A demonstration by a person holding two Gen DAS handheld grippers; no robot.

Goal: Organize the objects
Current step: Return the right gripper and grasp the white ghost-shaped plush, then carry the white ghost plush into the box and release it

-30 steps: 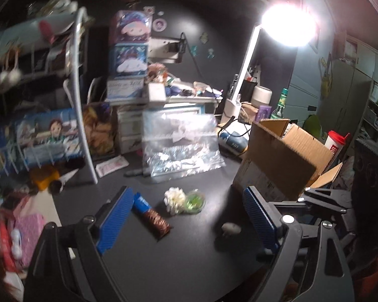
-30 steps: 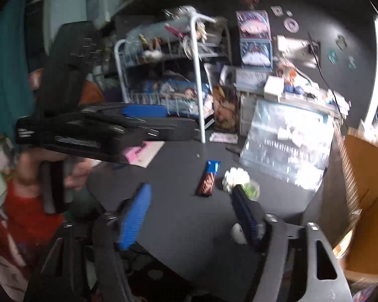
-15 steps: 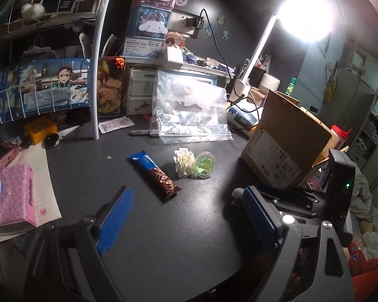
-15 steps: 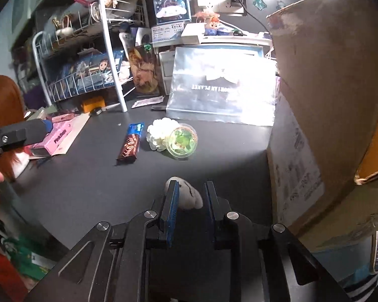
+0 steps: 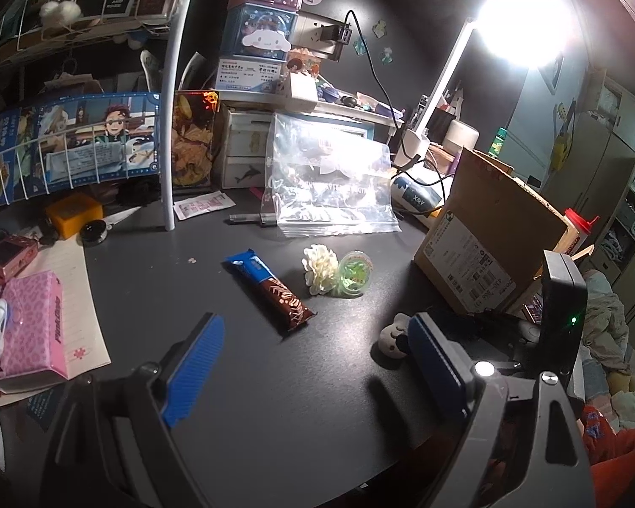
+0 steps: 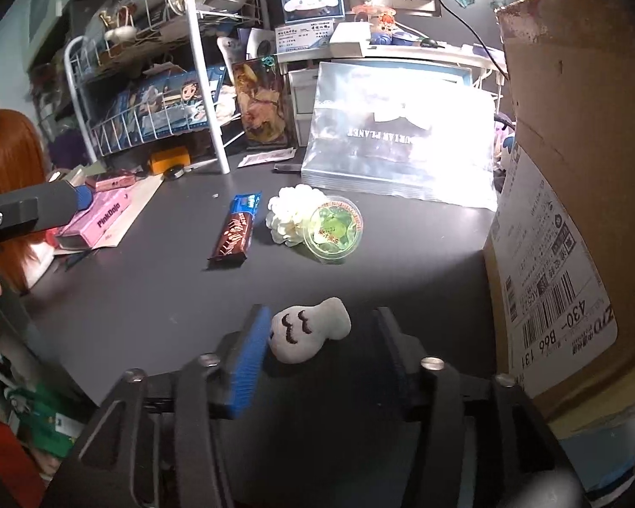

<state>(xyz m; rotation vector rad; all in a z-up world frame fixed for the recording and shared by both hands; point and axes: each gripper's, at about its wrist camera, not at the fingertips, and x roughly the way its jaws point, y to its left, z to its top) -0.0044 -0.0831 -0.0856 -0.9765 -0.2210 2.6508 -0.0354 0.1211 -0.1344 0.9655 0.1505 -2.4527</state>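
Note:
A small white plush toy with a drawn face [image 6: 307,332] lies on the black desk between the fingers of my right gripper [image 6: 321,347]. The jaws are open and the left pad touches or nearly touches the toy. The toy also shows in the left wrist view [image 5: 391,338]. My left gripper [image 5: 313,364] is open and empty above the desk's front. A chocolate bar in a blue and brown wrapper [image 5: 271,290] [image 6: 235,233], a white fabric flower [image 5: 319,269] [image 6: 290,211] and a round green-lidded tub [image 5: 353,273] [image 6: 332,228] lie mid-desk.
A cardboard box [image 5: 487,228] [image 6: 571,169] stands at the right. A clear zip bag [image 5: 326,182] [image 6: 402,144] leans at the back. A white wire rack [image 5: 106,106], a pink box [image 5: 29,330] and a bright desk lamp [image 5: 520,25] surround the desk.
My right gripper's jaws have opened wide around the white plush toy, which now lies on the desk. The left gripper has held about the same view.

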